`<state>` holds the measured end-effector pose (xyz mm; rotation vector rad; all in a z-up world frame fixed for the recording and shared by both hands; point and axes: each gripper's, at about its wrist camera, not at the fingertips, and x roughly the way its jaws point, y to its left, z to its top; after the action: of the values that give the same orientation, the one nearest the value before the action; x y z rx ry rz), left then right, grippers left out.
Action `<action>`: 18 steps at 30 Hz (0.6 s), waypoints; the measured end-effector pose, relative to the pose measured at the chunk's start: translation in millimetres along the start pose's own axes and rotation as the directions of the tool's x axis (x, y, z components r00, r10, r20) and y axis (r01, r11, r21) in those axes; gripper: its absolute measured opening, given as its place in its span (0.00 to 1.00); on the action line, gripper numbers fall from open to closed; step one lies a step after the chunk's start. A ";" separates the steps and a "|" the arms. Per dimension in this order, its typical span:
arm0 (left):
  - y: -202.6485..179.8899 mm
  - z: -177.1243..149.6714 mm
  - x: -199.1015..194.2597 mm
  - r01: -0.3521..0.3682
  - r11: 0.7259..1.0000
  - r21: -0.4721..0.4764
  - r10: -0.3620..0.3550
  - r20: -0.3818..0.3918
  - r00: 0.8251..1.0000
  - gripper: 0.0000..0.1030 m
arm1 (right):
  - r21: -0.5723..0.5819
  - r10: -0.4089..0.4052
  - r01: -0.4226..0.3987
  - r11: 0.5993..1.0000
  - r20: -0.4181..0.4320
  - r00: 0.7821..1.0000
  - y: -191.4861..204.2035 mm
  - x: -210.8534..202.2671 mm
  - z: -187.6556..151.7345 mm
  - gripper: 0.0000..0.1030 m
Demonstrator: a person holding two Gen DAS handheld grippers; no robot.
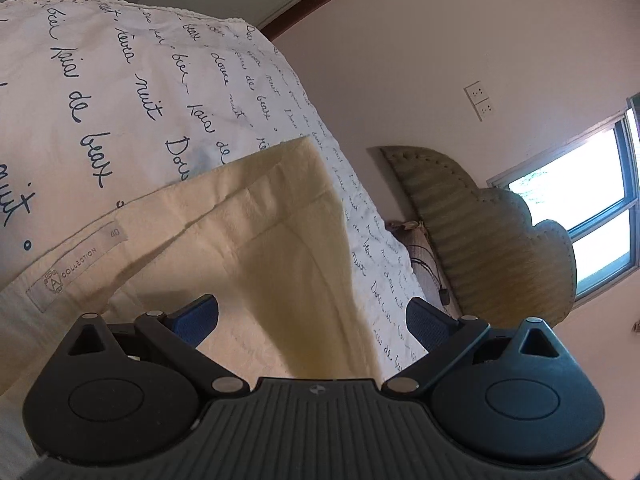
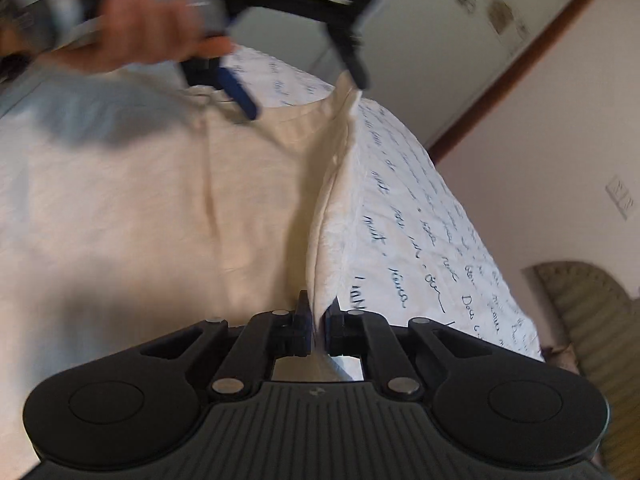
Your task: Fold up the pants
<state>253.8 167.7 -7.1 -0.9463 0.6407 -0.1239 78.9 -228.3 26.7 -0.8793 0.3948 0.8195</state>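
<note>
cream pants lie spread on a white bedsheet printed with dark cursive script, covering most of the bed surface in both wrist views. waistband end sits in the left wrist view, with a grey sewn-in label facing up on the inside of the band. one edge of the fabric is lifted into a ridge that runs from the right gripper away toward the left gripper. right gripper is closed, blue pads pinching that raised fold of pants cloth between them. left gripper stands wide apart in its own view, blue pads either side of the cloth with a clear gap, not pressing on anything; pants pass under and between them. in the right wrist view the left gripper is motion-blurred, so whether a fingertip touches the far end of the ridge is hard to call, probably just beside it. a person's hand holds that left gripper, also blurred. beyond the bed: a padded grey-green headboard, a wall socket plate, a bright window, and a brown door frame.
</note>
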 end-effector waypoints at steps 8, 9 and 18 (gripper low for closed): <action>0.4 5.4 -3.5 -0.083 0.997 0.000 0.083 0.080 0.993 0.65 | 0.050 -0.003 0.002 0.999 0.020 1.000 22.0 -17.7 -5.9 0.06; 3.1 5.5 -2.0 -0.069 0.998 -0.006 0.069 0.066 0.995 0.44 | 0.058 -0.009 0.007 0.998 0.024 1.000 21.9 -19.3 -6.7 0.06; 3.9 -17.5 -64.2 0.007 0.997 0.083 -0.013 0.067 0.998 0.02 | 0.137 0.009 -0.017 0.990 0.059 0.998 39.4 -63.1 -6.9 0.06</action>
<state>191.4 181.2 11.8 -0.8703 0.5647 -0.1261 8.4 -248.8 40.7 -0.7236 0.4010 0.8185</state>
